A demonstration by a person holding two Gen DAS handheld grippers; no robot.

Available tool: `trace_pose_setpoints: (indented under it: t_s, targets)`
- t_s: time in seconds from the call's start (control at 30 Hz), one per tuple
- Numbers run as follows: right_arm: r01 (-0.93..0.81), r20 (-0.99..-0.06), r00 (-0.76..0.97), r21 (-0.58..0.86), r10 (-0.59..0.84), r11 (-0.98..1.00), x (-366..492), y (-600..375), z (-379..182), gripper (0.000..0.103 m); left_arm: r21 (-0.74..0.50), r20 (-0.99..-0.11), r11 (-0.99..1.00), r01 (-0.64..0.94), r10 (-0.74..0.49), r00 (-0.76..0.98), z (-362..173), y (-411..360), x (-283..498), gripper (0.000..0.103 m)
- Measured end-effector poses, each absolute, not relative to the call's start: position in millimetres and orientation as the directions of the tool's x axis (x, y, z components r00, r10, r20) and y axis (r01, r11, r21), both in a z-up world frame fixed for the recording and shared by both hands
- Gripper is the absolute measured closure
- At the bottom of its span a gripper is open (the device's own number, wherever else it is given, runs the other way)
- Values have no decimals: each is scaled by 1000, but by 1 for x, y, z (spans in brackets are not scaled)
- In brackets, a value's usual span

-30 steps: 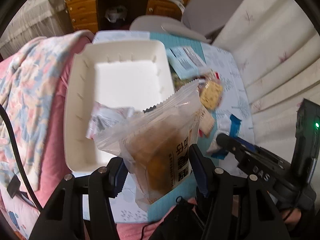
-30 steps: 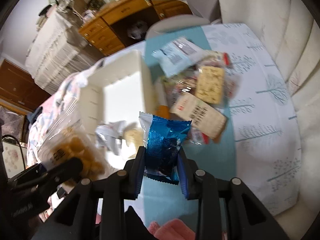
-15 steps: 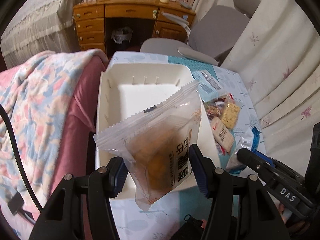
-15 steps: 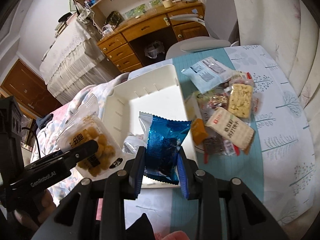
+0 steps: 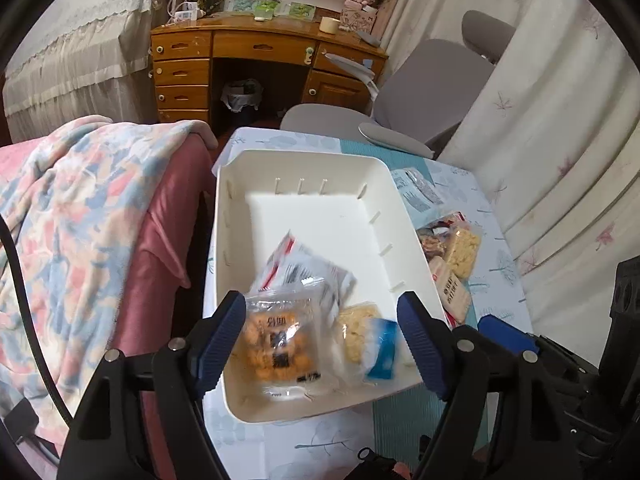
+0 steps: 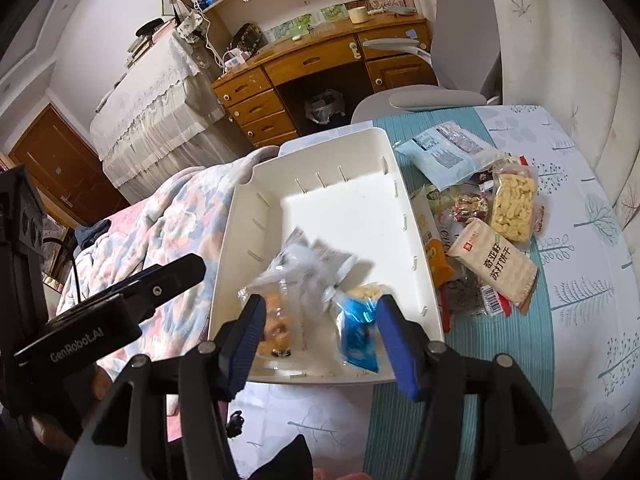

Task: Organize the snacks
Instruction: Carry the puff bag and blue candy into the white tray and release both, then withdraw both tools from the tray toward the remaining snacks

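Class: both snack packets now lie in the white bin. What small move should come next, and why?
Probably swing the right tongs, which have just been opening and hold nothing, toward the beige cracker packet in the pile beside the white plastic bin: snacks remain unsorted there.

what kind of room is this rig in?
Likely a home bedroom or study: wooden desk with drawers, grey office chair, floral blanket beside the snack table with its white plastic bin.
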State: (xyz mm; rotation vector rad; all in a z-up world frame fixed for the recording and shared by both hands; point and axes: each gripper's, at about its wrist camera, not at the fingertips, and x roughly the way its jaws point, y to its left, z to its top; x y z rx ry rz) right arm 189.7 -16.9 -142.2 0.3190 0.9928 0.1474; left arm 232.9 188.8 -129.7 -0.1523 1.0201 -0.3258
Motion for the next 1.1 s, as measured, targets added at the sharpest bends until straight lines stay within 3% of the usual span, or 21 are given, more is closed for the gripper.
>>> trace_pose_setpoints:
  t_s: [0.73, 1.1]
  targets:
    - [131, -794, 570, 343, 213, 930, 161, -79, -144, 45, -268, -829, 937, 225, -343, 441, -124, 120, 206, 26]
    - [90, -796, 557, 341, 236, 936, 167, -157, -128, 45, -277, -828, 952, 132, -306, 470, -107, 52, 190, 26]
